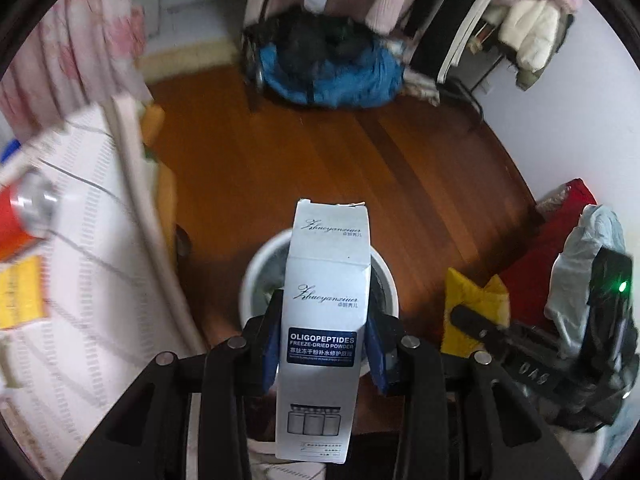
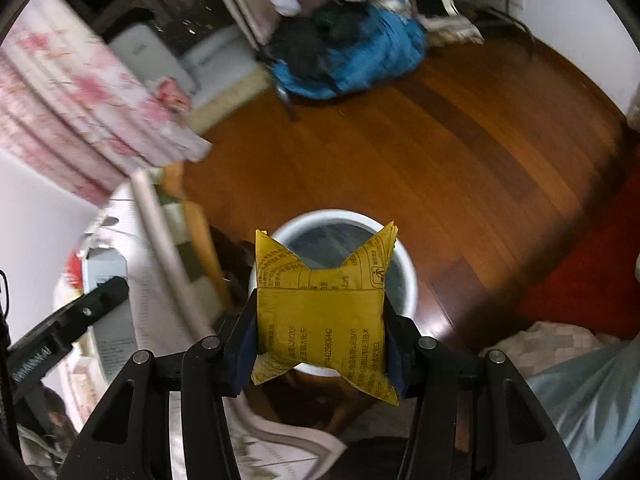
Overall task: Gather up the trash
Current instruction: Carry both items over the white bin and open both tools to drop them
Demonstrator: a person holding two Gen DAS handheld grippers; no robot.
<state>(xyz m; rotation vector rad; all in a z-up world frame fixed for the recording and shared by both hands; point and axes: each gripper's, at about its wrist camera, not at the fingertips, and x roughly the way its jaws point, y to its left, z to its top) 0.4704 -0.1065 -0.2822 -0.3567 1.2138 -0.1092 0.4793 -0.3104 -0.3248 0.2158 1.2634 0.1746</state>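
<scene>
My left gripper [image 1: 323, 340] is shut on a tall white carton [image 1: 324, 304] with a dark blue label, held upright. Right below and behind the carton stands a round white bin [image 1: 256, 276] with a dark liner on the wooden floor. My right gripper [image 2: 320, 338] is shut on a flattened yellow carton [image 2: 320, 312] printed with black text, held above the same white bin [image 2: 406, 272]. In the left wrist view the yellow carton [image 1: 472, 300] and the right gripper's finger [image 1: 476, 322] show at the right. In the right wrist view the left gripper's finger [image 2: 80, 312] shows at the left.
A table with a white patterned cloth [image 1: 92, 240] stands at the left, bearing a red can [image 1: 20, 212] and a yellow box [image 1: 20, 292]. A blue and black heap of clothes [image 1: 332, 68] lies at the far side of the wooden floor [image 1: 320, 152]. A red cloth [image 1: 544, 248] lies at the right.
</scene>
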